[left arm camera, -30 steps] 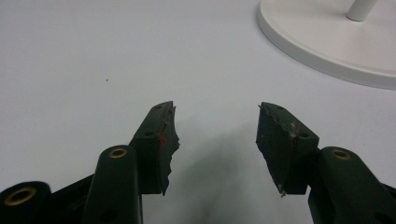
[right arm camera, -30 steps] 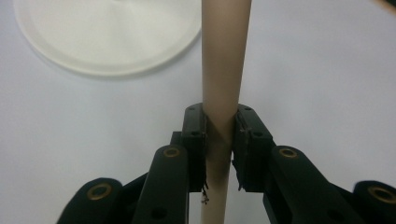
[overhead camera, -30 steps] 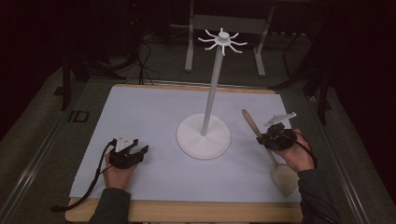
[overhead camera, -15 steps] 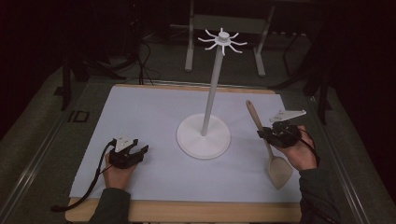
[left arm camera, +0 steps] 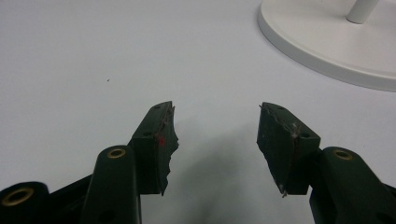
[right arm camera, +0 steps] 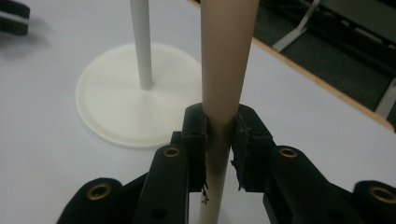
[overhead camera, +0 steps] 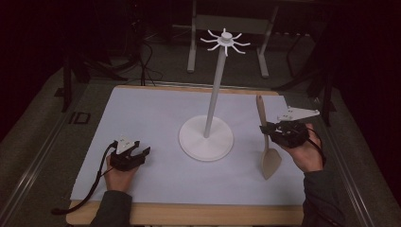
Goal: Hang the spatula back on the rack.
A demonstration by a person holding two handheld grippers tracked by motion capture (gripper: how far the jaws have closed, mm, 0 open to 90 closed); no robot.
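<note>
A beige wooden spatula [overhead camera: 270, 158] hangs nearly upright at the right of the white mat, blade down and handle tip up. My right gripper [overhead camera: 267, 131] is shut on its handle [right arm camera: 224, 84], the jaws pinching it from both sides. A white stand [overhead camera: 206, 138] with a round base, a thin pole and hooked arms at the top [overhead camera: 226, 40] rises in the mat's middle, left of the spatula. My left gripper [overhead camera: 138, 150] rests low on the mat at the front left, jaws open with nothing between them [left arm camera: 215, 135]. The stand's base [left arm camera: 327, 42] lies ahead of it to the right.
The white mat [overhead camera: 156, 118] covers a wooden table top [overhead camera: 189, 215]. Dark floor, cables and metal frame legs [overhead camera: 191, 42] lie beyond the far edge. A black cable [overhead camera: 82, 198] trails from the left gripper over the front edge.
The right gripper has risen with the spatula, swinging it from lying slanted on the mat to hanging nearly upright. The left gripper has stayed in place.
</note>
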